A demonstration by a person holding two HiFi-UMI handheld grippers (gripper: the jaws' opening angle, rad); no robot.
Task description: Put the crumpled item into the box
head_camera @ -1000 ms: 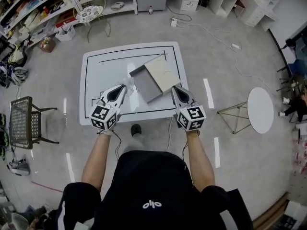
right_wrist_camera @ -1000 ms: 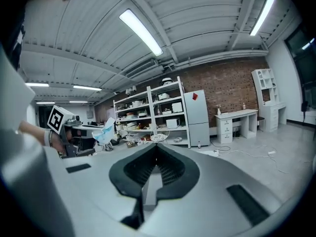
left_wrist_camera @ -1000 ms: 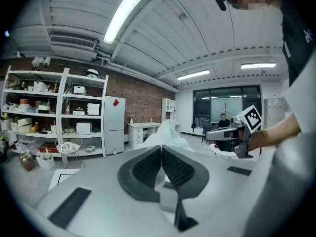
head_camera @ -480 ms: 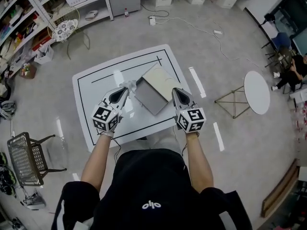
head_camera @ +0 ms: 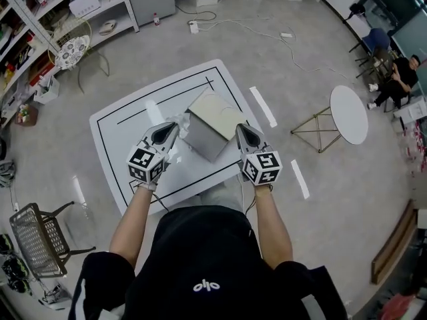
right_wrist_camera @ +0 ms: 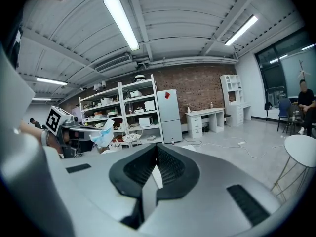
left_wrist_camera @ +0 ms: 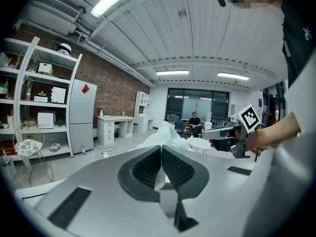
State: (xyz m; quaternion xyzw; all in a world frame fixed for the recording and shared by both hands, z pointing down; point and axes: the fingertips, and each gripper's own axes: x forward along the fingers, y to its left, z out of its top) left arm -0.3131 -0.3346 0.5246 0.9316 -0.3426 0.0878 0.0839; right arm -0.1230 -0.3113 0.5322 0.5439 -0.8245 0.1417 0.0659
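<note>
A grey open box point(head_camera: 203, 137) with a cream lid point(head_camera: 215, 107) sits on the white table point(head_camera: 123, 145), just ahead of both grippers. My left gripper point(head_camera: 173, 128) is shut on a crumpled white and pale-blue item point(head_camera: 180, 120), held beside the box's left edge. In the left gripper view the item point(left_wrist_camera: 165, 135) sticks out above the closed jaws of my left gripper point(left_wrist_camera: 161, 156). The right gripper view shows the same item point(right_wrist_camera: 104, 132). My right gripper point(head_camera: 239, 128) meets the box's right corner, and in its own view my right gripper point(right_wrist_camera: 155, 161) is shut on a thin white edge point(right_wrist_camera: 156, 177).
A round white side table point(head_camera: 348, 115) and a wire stool point(head_camera: 312, 129) stand to the right, with a seated person point(head_camera: 395, 79) beyond. Shelving point(head_camera: 40, 19) lines the far left. A wire chair point(head_camera: 37, 237) stands at the lower left. Cables point(head_camera: 267, 35) trail across the floor.
The head view has swung, so the table now lies tilted and further left, and the seated person has come into view. Both grippers keep their hold and their places beside the box.
</note>
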